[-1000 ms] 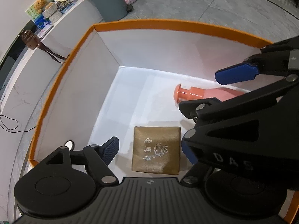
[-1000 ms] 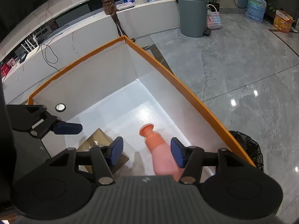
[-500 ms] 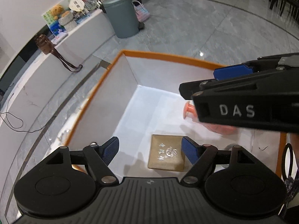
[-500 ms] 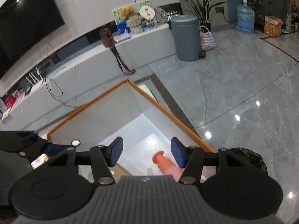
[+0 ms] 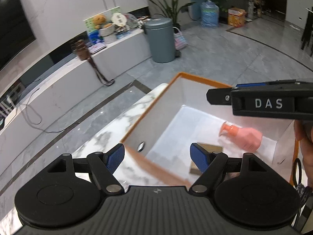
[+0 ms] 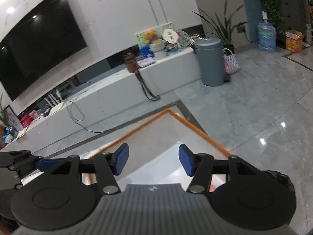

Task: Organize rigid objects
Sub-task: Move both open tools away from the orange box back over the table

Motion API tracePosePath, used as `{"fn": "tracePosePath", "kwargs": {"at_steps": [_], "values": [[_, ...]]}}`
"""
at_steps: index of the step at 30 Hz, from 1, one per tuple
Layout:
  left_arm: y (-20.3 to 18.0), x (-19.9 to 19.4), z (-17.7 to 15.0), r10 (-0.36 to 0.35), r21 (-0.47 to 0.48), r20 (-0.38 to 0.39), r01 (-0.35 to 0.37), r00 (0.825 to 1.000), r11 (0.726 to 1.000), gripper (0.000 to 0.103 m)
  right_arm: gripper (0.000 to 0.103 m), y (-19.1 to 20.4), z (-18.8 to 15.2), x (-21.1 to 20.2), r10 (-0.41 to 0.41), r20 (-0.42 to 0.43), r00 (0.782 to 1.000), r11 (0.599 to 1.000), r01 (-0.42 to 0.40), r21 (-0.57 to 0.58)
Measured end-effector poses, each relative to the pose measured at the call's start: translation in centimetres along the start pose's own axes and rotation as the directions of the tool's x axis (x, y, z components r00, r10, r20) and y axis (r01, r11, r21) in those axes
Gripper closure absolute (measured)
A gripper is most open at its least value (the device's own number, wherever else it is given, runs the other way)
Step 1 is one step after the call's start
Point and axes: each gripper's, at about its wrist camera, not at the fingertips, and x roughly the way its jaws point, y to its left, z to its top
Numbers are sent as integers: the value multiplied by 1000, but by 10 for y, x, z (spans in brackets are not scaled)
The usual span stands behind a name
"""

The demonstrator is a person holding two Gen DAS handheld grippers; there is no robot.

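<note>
A white box with an orange rim stands on a marble table top. On its floor lie a pink bottle on its side and a flat gold box, half hidden behind a finger. My left gripper hovers above the box's near corner, open, nothing between its blue pads. In the same view the right gripper's side crosses above the bottle. In the right wrist view my right gripper is open and empty over the box's rim.
A person's hand shows at the right edge. Across the grey tiled floor stand a grey bin, a low white bench with a brown bag and clutter, a wall television, plants and a water jug.
Both grippers have risen out of the box and tilted upward, so the room now fills the views. The bottle and gold box stay on the box floor. Jaw widths unchanged.
</note>
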Motion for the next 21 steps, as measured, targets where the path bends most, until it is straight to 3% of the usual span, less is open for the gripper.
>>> {"fn": "tracePosePath", "kwargs": {"at_steps": [17,21], "values": [[80,-34,-91,95,-154,-43,-100,995,983,13,46,76,-24,6,86,-21,996,984,-88,-154],[92,-37,-119,75,-225,-29,-80,997,971,13,46,86,-34,7,90,-38,995,972,-96,-212]]}}
